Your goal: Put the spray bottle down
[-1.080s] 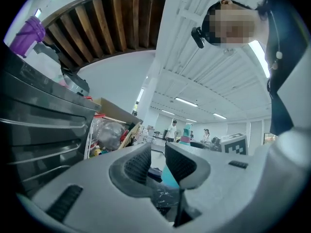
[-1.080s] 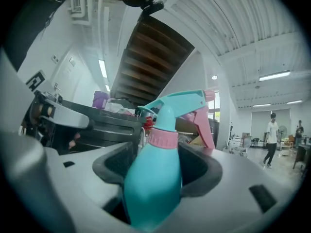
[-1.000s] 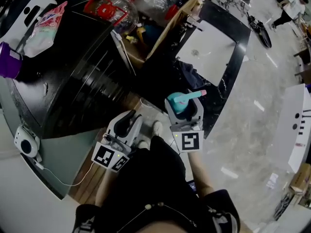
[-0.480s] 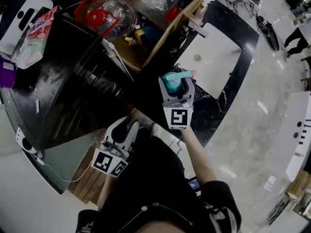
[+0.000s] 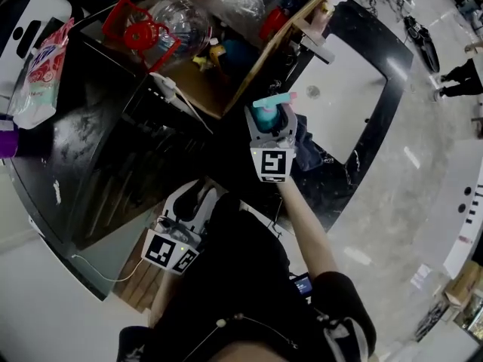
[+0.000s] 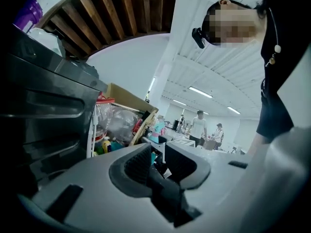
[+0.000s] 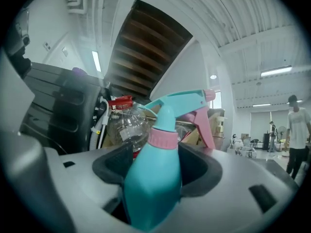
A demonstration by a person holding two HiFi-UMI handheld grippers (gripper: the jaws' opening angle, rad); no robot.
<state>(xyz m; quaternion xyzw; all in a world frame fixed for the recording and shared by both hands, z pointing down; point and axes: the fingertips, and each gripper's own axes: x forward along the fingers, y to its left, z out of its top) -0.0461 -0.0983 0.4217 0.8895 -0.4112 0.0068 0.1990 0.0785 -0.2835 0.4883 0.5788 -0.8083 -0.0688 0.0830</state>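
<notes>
Spray bottle (image 7: 154, 176) — teal, with pink collar and trigger — stands upright, clamped at its body between the pads of the right gripper (image 5: 270, 123), above the black counter (image 5: 361, 153) beside the cardboard box (image 5: 263, 50). The left gripper (image 6: 158, 160) has its jaws a little apart — nothing between them.

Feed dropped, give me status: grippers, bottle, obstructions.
Left gripper slightly open, empty. Right gripper shut on teal plastic spray bottle with pink trigger, upright. Dark blue cloth beside it.

Dim head view, bright ceiling strip lights, fisheye-warped edges, blurred foreground
</notes>
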